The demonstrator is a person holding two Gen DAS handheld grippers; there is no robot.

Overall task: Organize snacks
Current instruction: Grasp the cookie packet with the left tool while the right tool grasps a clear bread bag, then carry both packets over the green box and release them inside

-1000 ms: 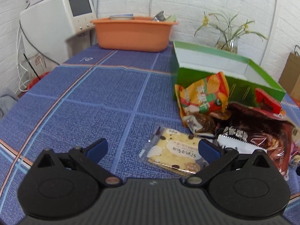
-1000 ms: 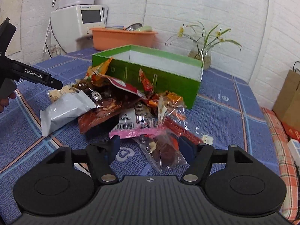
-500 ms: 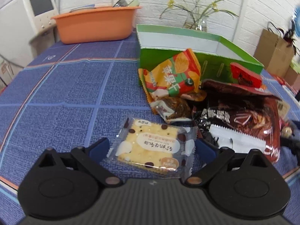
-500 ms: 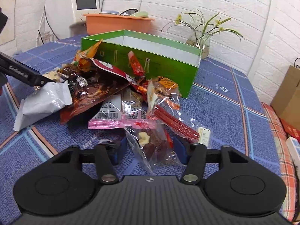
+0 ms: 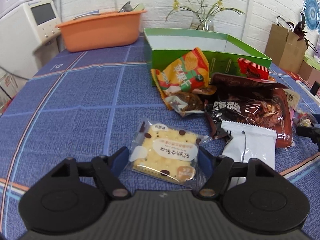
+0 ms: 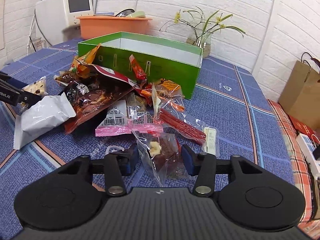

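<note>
A clear-wrapped cracker packet with dark chips lies flat on the blue cloth between the fingers of my left gripper. Its jaws are closing, with the pads just at the wrapper's edges. My right gripper is also closing, around a clear packet of dark red snack at the pile's near edge. The snack pile holds an orange-green chip bag, a dark brown bag and a white pouch. Behind it stands an open green box, whose visible inside looks bare.
An orange basin and a white appliance stand at the table's far left. A glass vase of flowers is behind the box. A brown paper bag stands off the table's right edge. Bare blue cloth lies left of the pile.
Both grippers' jaws have narrowed around their packets. The left gripper swung right, bringing the cracker packet from beside its right finger to between both fingers. The right gripper barely moved.
</note>
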